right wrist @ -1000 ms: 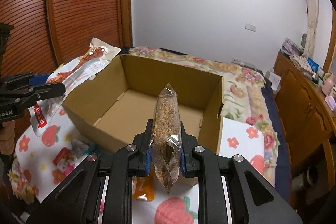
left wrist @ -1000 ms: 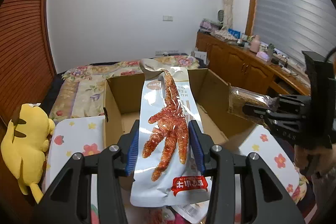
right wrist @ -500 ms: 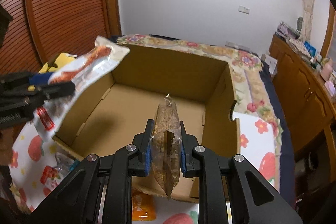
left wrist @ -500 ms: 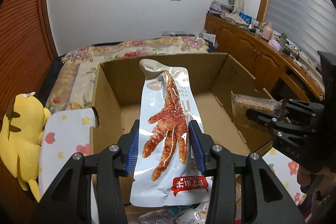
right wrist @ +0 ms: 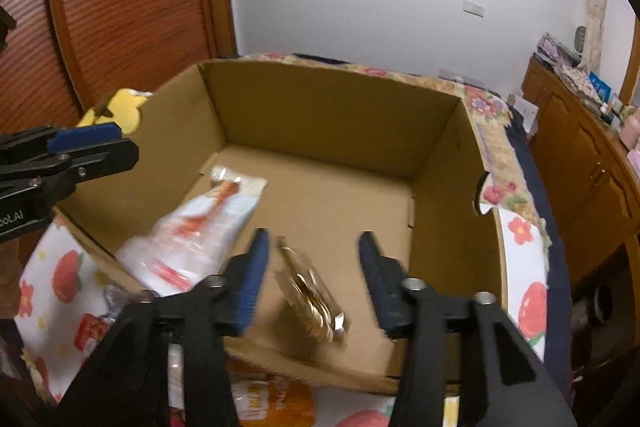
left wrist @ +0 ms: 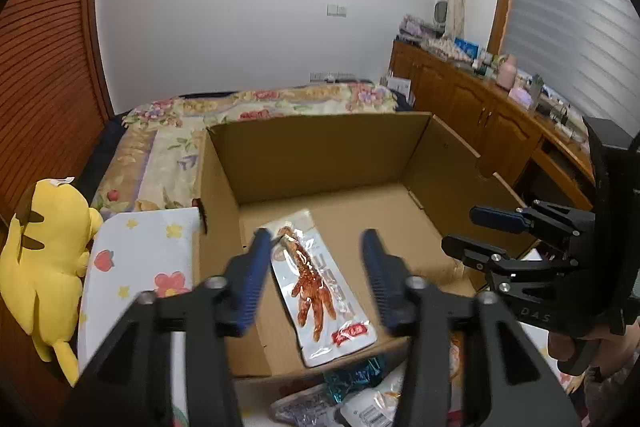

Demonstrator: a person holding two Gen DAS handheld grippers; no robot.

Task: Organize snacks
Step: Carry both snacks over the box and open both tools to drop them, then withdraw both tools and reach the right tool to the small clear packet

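Left gripper (left wrist: 314,259) jaws just opened, nothing clamped — chicken-foot packet (left wrist: 320,287) loose inside cardboard box (left wrist: 320,155), near its front-left wall. Right gripper (right wrist: 312,263) jaws likewise just opened — clear grain packet (right wrist: 310,297) loose in the box.

Left gripper (left wrist: 314,259) fills the lower centre of its view, jaws just opened wide, pads pressing nothing. Right gripper (right wrist: 310,261) likewise, lower centre, jaws just opened, gripping nothing.
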